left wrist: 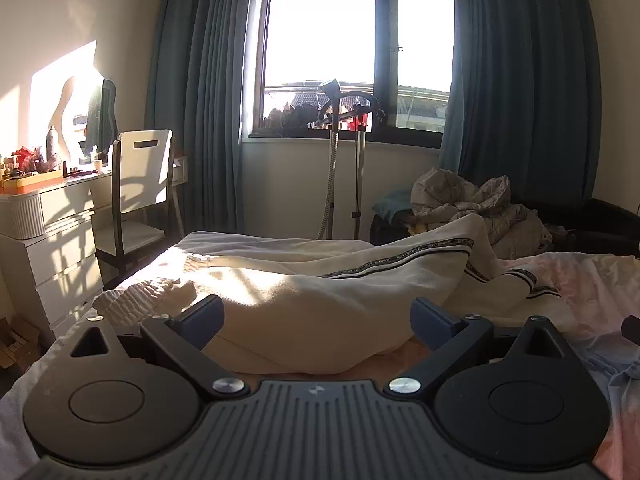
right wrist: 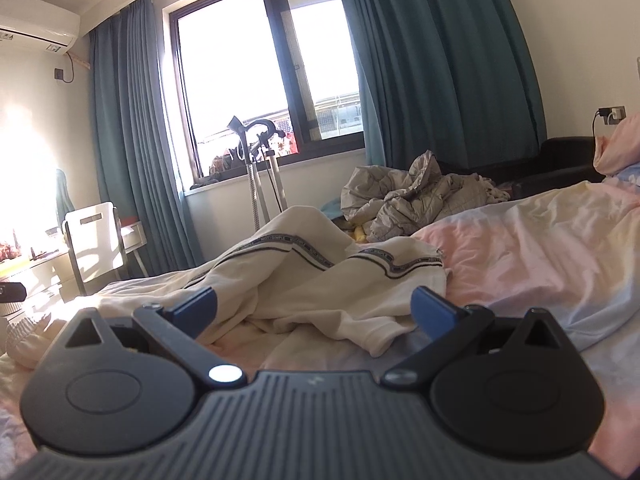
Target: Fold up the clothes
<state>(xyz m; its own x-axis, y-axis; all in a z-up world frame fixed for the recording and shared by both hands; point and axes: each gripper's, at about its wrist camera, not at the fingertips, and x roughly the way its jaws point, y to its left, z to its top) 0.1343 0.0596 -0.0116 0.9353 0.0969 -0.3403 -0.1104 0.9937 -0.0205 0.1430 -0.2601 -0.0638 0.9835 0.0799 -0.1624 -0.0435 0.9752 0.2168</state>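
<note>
A cream garment with black-and-white striped trim (left wrist: pixel 304 292) lies crumpled on the bed; it also shows in the right wrist view (right wrist: pixel 304 284). My left gripper (left wrist: pixel 318 314) is open, its blue-tipped fingers wide apart on either side of a bulging fold near the elastic waistband (left wrist: pixel 136 300). My right gripper (right wrist: pixel 314 308) is open, low over the bed, its fingers either side of the garment's hem end (right wrist: pixel 380 336). Neither gripper holds cloth.
The bed has a pink, yellow and blue sheet (right wrist: pixel 540 248). A grey quilted pile (right wrist: pixel 412 196) lies beyond the bed's far edge. A garment steamer stand (left wrist: pixel 340 160) is by the window. A white chair (left wrist: pixel 140 184) and dresser (left wrist: pixel 44 240) stand left.
</note>
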